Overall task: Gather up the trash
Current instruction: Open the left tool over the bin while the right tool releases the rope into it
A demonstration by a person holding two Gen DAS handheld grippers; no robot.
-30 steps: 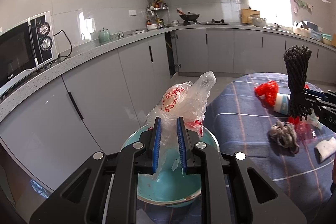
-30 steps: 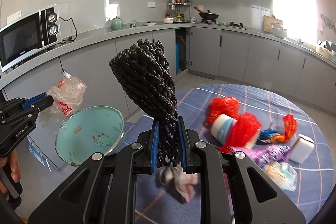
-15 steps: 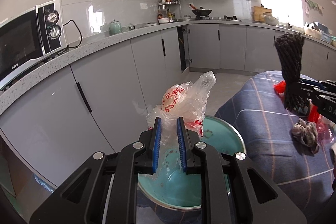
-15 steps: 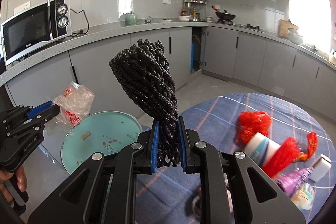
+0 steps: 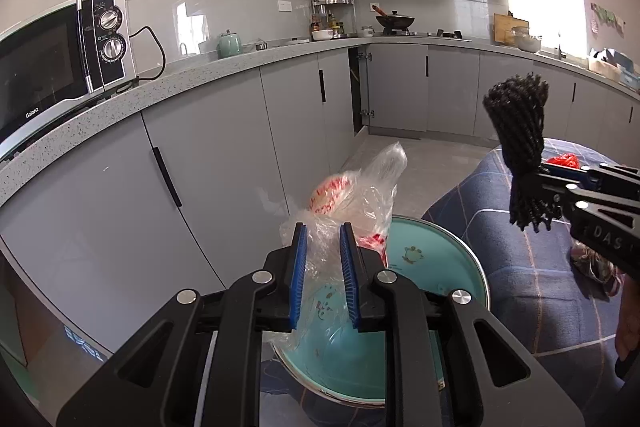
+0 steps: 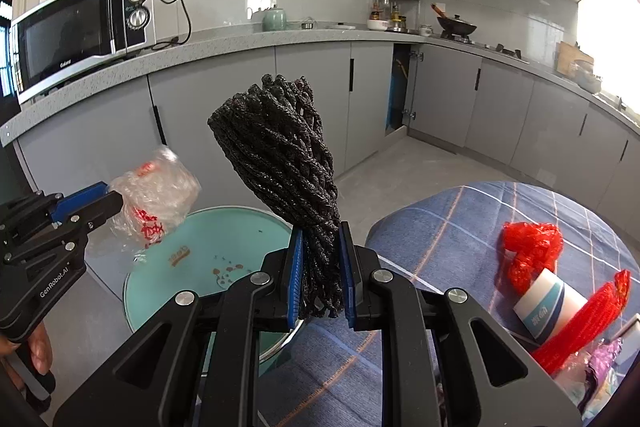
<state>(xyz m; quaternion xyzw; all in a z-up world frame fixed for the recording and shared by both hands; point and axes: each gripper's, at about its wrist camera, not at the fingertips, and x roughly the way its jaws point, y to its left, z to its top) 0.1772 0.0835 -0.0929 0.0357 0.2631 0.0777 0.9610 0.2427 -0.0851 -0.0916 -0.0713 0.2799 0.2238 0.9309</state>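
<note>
Bag (image 5: pixel 352 203) and braid (image 6: pixel 280 163) (gripped)

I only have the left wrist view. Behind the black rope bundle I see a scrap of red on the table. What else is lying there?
Observer: The right wrist view shows red mesh netting with a white cup with blue print lying in it.
Operator: Anything past the cup?
Observer: A purple wrapper, partly hidden at the picture's edge.
Operator: Is the rope gripped on both sides?
Observer: Yes. Seen head-on, the right gripper has both blue pads pressed on the black rope bundle near its lower end.
</note>
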